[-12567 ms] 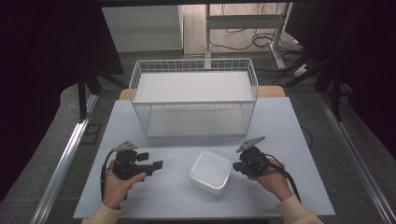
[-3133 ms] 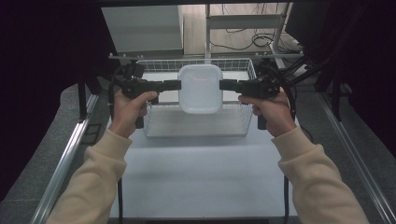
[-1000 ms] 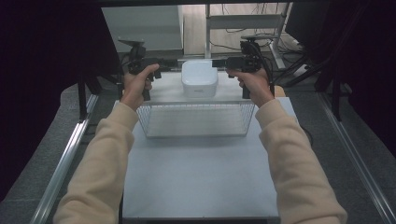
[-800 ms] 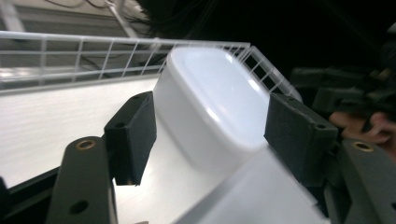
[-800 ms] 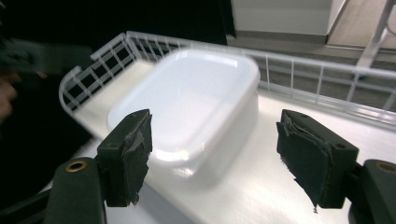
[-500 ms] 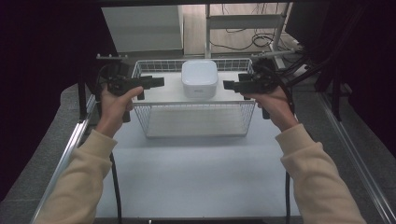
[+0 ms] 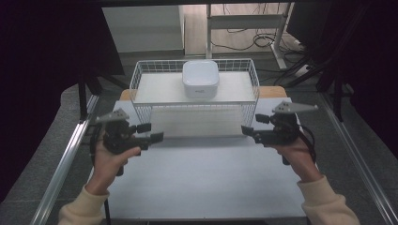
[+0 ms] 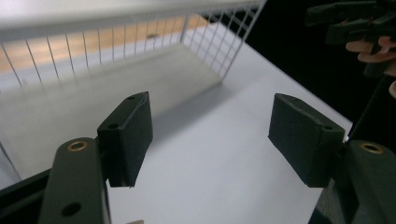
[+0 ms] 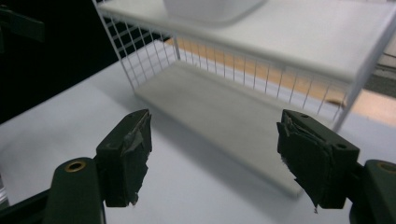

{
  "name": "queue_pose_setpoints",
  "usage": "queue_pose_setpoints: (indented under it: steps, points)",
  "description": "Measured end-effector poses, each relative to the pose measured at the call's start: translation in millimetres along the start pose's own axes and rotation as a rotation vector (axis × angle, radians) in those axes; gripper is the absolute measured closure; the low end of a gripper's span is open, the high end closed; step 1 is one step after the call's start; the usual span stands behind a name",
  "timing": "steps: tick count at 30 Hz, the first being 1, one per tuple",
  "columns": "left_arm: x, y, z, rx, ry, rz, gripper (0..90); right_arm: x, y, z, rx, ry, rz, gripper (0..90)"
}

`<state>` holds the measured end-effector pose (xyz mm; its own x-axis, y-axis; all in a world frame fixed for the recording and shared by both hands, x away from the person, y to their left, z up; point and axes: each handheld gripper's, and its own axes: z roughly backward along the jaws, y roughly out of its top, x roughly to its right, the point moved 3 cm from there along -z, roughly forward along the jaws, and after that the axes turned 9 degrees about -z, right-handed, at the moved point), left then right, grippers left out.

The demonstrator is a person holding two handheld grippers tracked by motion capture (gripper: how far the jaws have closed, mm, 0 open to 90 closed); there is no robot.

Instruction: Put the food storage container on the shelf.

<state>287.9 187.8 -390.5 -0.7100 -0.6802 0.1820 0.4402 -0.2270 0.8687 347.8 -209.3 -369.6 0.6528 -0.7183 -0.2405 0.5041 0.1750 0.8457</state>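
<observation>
A white square container (image 7: 200,78) with rounded corners rests on the top shelf of a white wire rack (image 7: 141,77) at the back of the table; its underside (image 9: 210,9) shows at the top of the right gripper view. My left gripper (image 7: 154,131) hovers in front of the rack's left end. Its jaws have just been opening and stand wide apart (image 8: 219,140) with nothing between them. My right gripper (image 7: 253,124) hovers in front of the rack's right end, open and empty as well (image 9: 215,154). Both point inward toward each other.
The rack's lower shelf (image 7: 197,123) is bare, and it lies ahead of the jaws as lower shelf (image 9: 224,116). The white table (image 7: 202,178) stretches between the hands and its front edge. Metal rails (image 7: 65,164) run along both sides. The right hand's gripper (image 8: 355,23) appears far off in the left gripper view.
Both grippers have drawn back from the rack's top shelf, toward the person and downward, to table level in front of the rack. The container stays on the top shelf.
</observation>
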Motion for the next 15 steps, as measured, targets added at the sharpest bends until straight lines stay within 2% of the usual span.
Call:
queue_pose_setpoints:
  steps: [1, 2, 6, 9, 11, 12, 15]
  points:
    - [2.8, -16.0, -0.2, -0.021, 0.006, 0.0, 29.5, 2.1, -18.8, 4.6, 0.0, 0.002, -0.006, 25.8]
    - [2.8, -16.0, -0.2, -0.021, 0.006, 0.0, 29.0, 2.1, -18.8, 4.6, 0.0, 0.002, -0.006, 25.8]
    - [6.9, -45.3, -6.0, -0.07, 0.028, 0.005, 27.8, 7.3, -56.6, 8.0, -0.033, 0.012, -0.013, 25.5]
    - [4.8, -63.8, -14.1, -0.079, 0.049, 0.022, 27.7, 11.2, -84.1, 3.7, -0.072, 0.011, -0.031, 25.4]
    - [1.2, -73.0, -21.0, -0.094, 0.057, 0.026, 27.8, 13.5, -102.0, -2.9, -0.098, 0.002, -0.043, 25.4]
    - [-0.2, -76.1, -24.5, -0.104, 0.052, 0.029, 27.3, 14.5, -116.5, -13.9, -0.141, 0.011, -0.058, 25.4]
    - [-1.8, -79.3, -29.1, -0.114, 0.061, 0.021, 27.0, 13.9, -122.5, -20.3, -0.173, 0.002, -0.043, 25.1]
